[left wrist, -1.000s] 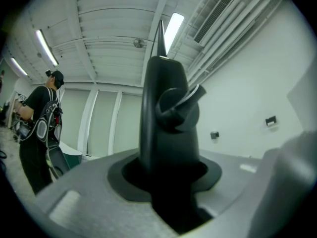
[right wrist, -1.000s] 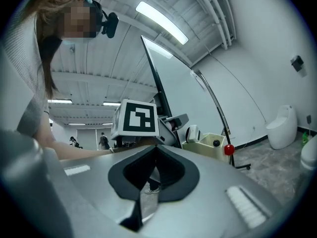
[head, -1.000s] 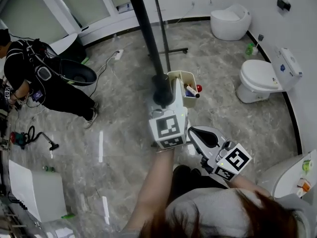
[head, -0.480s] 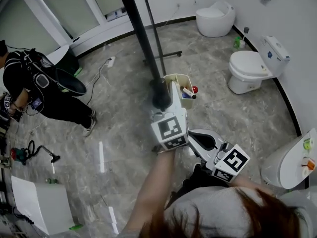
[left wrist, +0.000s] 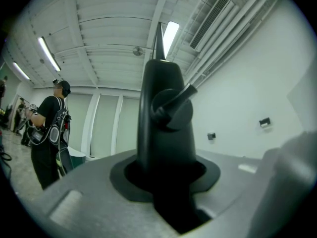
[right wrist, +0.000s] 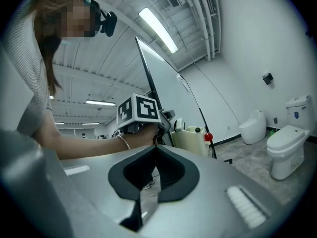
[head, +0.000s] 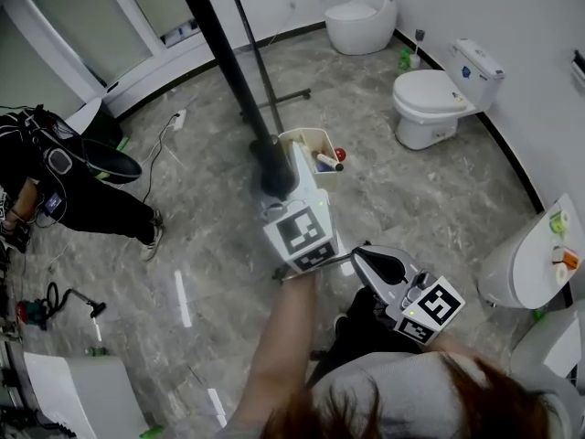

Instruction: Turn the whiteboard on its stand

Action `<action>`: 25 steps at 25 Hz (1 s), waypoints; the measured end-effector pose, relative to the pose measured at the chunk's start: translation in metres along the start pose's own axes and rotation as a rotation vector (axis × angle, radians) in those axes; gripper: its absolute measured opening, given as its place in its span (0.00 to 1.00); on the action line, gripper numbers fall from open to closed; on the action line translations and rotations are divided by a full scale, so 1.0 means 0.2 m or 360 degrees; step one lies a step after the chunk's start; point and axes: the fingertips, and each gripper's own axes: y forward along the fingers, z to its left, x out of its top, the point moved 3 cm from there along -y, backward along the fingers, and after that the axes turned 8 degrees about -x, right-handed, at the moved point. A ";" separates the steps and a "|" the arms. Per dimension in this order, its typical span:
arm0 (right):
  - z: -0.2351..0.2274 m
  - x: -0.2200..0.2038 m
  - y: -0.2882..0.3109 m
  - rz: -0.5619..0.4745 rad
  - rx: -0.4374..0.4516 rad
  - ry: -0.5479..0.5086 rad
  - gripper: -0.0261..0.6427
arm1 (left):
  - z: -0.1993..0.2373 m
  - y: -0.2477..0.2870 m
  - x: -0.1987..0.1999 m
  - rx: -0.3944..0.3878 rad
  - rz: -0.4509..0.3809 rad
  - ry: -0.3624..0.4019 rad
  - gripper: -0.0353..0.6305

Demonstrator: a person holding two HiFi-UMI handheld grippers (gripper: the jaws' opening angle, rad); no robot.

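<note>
From above, the whiteboard shows edge-on as a long black bar on a thin stand. Its near end carries a black fitting. My left gripper reaches up to that fitting. In the left gripper view the black fitting fills the gap of the left gripper; the jaws are closing and the pads bear on it. My right gripper hangs lower right, apart from the board. In its own view the right gripper is shut with nothing in it, and the whiteboard stands ahead.
A cream tray with markers hangs beside the fitting. Toilets stand at the back, the right and the near right. A person in black crouches at left. Cables and a white box lie on the floor.
The view has swung, so the board, the tray and both grippers sit a little further left and higher. The left gripper stays at the black fitting. The right gripper keeps its place below.
</note>
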 end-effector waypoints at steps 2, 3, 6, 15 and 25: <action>0.01 -0.01 -0.05 -0.0003 -0.0001 0.0001 0.05 | -0.03 -0.03 0.00 0.0017 -0.0001 0.0010 0.25; 0.02 -0.01 -0.07 -0.0009 0.0004 -0.0006 0.04 | -0.04 -0.05 0.00 0.0024 0.0001 0.0011 0.25; 0.03 0.05 -0.12 -0.0057 0.0036 -0.0061 0.04 | -0.10 -0.13 -0.01 0.0047 0.0003 0.0014 0.24; 0.06 0.16 -0.33 -0.0075 0.0136 -0.0134 0.05 | -0.26 -0.33 0.02 0.0141 0.0002 0.0050 0.22; 0.10 0.15 -0.58 -0.0066 0.0265 -0.0109 0.04 | -0.49 -0.56 0.06 0.0190 0.0000 0.0067 0.21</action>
